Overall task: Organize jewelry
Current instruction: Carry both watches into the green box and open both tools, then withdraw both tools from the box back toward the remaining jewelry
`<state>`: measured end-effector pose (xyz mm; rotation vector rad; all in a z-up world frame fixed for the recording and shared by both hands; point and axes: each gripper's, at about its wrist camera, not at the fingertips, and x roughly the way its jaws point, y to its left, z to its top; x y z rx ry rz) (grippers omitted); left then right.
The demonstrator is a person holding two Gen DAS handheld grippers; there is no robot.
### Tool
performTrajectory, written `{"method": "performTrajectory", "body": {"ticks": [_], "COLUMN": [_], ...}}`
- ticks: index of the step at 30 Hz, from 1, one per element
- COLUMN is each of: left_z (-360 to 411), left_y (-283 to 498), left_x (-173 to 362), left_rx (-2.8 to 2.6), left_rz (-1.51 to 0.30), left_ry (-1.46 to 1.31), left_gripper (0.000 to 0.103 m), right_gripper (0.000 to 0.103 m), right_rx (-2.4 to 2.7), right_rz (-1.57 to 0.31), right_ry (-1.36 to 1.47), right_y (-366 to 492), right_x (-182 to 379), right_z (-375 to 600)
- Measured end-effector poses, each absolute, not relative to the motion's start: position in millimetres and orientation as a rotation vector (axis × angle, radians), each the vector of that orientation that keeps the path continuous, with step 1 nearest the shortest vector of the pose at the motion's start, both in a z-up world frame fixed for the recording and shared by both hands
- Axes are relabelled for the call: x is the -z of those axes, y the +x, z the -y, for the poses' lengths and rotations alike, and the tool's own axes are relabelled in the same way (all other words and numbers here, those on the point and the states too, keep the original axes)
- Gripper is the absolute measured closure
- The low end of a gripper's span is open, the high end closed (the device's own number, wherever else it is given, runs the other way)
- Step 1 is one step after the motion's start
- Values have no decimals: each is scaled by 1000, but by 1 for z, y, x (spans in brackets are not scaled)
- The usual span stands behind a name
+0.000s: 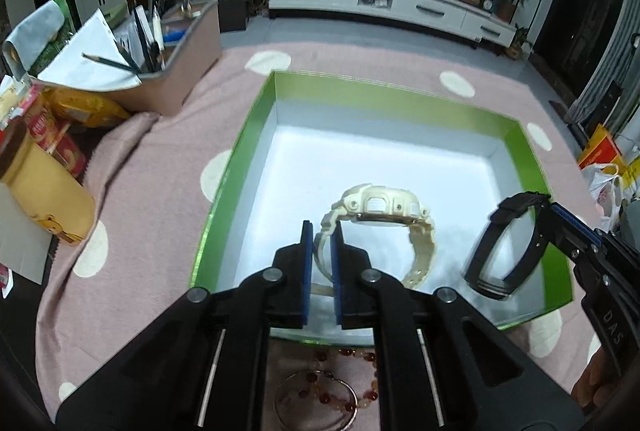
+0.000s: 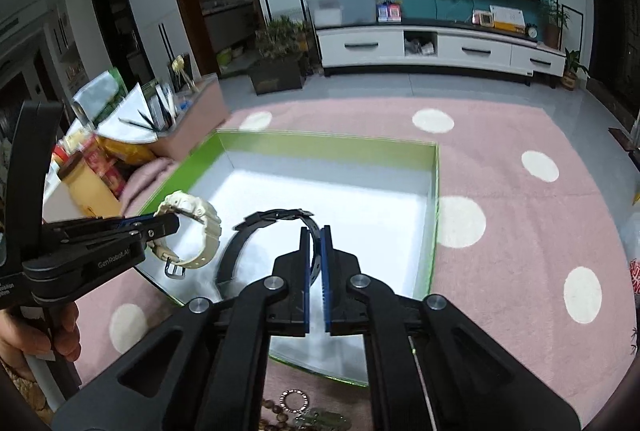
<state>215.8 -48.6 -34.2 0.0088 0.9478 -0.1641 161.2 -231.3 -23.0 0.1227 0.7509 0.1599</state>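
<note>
Left wrist view, reading from its left edge: a yellow jar (image 1: 44, 191) and snack packets sit beside a pink bin (image 1: 176, 67) stuffed with papers and pencils, all on the pink, white-dotted cloth (image 1: 160, 159) that covers the tabletop. At the centre lies the green-walled box (image 1: 248, 135) with its white floor. The left gripper (image 1: 321, 251) has its jaws drawn narrow on the strap of the cream watch (image 1: 380, 211) — the band runs straight between the blue pads, and the watch case sits just beyond the fingertips, over the box floor. Below the jaws, outside the box's near wall, a beaded bracelet (image 1: 352, 355) and a thin bangle (image 1: 316, 403) rest on the cloth. Farther right, the right gripper (image 1: 548, 215) comes in from the edge, holding the black watch (image 1: 500, 243) over the box's right side.

Right wrist view shows the same pair from the other side: the left gripper (image 2: 160, 223) enters at the left with the cream watch (image 2: 192, 227) hanging from its tips, and at the centre the right gripper (image 2: 315, 243) has its jaws closed narrow on the strap of the black watch (image 2: 256, 235) — the loop curves away to the left of the pads, above the box (image 2: 434, 215). A small ring-shaped piece (image 2: 295, 401) and beads lie on the cloth (image 2: 520, 231) near the bottom edge.
</note>
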Motion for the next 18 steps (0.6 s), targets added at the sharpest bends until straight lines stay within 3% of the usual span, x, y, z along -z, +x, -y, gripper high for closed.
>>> {"method": "performTrajectory", "body": {"ticks": [4, 5, 14, 18], "left_z": [51, 50, 32, 22], "left_y": [216, 214, 181, 157], "left_x": [43, 43, 21, 17], "left_rx": [158, 156, 141, 132], "left_rz": [-960, -955, -886, -873], "left_ry": [17, 19, 7, 7], "left_gripper": [79, 69, 29, 23], "right_gripper": [73, 67, 49, 44], "right_rx": [-121, -114, -123, -131], "right_rz": [-760, -748, -672, -658], "right_ry": [131, 140, 190, 200], "right_y": [157, 152, 98, 75], "right_x": [30, 28, 17, 13], "right_z": [232, 233, 229, 229]}}
